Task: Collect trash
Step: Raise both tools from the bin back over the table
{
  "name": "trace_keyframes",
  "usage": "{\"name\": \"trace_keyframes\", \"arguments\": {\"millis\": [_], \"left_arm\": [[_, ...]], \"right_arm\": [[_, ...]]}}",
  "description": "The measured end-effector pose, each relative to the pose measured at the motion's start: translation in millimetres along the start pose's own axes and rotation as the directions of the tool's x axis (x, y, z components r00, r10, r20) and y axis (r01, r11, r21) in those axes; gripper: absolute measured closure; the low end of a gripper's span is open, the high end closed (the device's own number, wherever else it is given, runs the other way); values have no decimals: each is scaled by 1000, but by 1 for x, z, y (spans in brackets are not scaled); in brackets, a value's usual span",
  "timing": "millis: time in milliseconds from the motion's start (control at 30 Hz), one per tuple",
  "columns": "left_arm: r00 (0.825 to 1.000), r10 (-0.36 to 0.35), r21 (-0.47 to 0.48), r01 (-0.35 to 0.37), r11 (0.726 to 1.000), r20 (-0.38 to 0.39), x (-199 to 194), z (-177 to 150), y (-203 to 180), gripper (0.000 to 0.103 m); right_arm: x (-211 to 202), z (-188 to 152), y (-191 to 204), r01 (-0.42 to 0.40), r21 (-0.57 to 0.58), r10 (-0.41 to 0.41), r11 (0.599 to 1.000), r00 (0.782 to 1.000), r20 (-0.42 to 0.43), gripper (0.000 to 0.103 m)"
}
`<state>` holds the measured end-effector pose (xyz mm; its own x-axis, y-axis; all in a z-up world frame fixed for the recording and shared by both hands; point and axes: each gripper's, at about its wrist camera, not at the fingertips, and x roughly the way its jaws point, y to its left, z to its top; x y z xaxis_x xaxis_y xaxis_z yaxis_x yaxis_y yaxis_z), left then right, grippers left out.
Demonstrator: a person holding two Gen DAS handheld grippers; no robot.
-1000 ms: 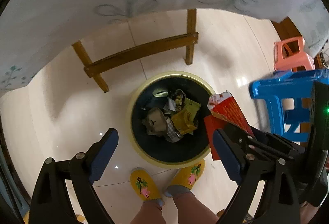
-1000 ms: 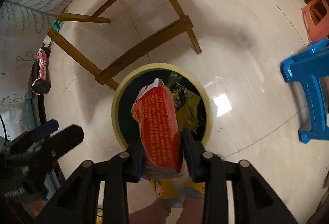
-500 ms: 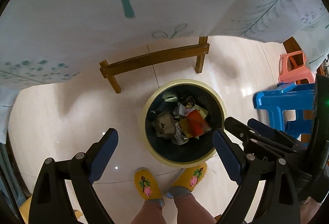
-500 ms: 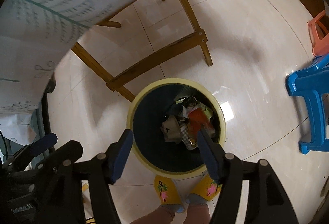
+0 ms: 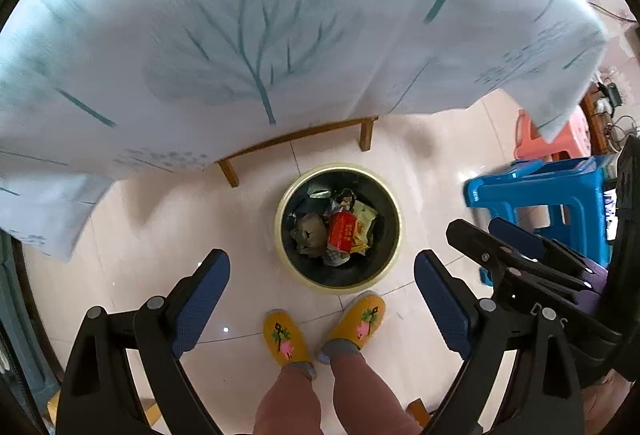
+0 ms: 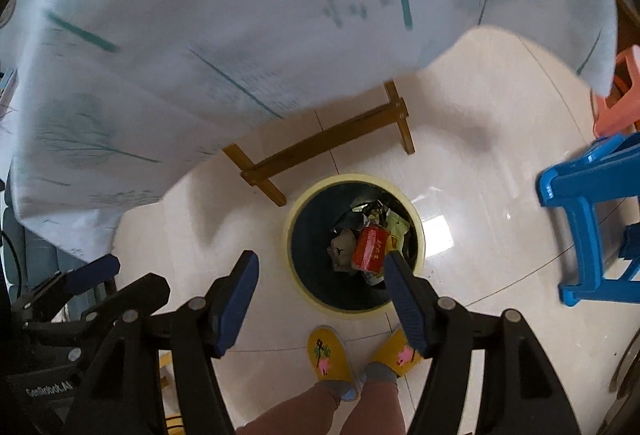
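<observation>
Red packet now inside bin

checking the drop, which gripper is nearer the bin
Right, though only slightly. In its own view the right gripper hangs over the bin's near rim, one finger overlapping the opening. The left gripper hangs open beside it, the bin framed between its fingers.

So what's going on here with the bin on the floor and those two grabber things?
A person in yellow slippers stands over a round trash bin on the tiled floor, holding a tool in each hand. The red snack packet now lies in the bin on top of other wrappers. The right tool is open and empty, its jaws having just been opening. The left tool is open and empty too. A cloth-covered table stands just beyond the bin.
</observation>
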<state>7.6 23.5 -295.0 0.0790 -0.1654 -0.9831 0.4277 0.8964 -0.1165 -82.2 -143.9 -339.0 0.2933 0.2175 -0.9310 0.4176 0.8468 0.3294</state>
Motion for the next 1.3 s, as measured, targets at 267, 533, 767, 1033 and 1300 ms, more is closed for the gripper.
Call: {"name": "trace_keyframes", "arguments": {"millis": [267,533,767,1033,1300], "left_arm": [[997,-12,6,11,1000,70,-83,9,-1,11],[989,-1,-6,2,1000,151,-146,25,-8,11],[962,24,-4,-24,1000,272,-196,53,-21,11],[941,43,-15,-40,999,337,-249,82,-19,11],[927,72,6,-80,997,367,-290,140,9,11]], "right_arm": [[-80,1,27,-36,-30,37,999,998,50,38],[-149,19,46,-53,-109,66,993,991,113,38],[-208,48,53,-66,-161,101,985,970,219,38],[-240,83,73,-74,-245,137,967,958,252,38],[-259,143,118,-85,-315,182,945,939,292,38]]}}
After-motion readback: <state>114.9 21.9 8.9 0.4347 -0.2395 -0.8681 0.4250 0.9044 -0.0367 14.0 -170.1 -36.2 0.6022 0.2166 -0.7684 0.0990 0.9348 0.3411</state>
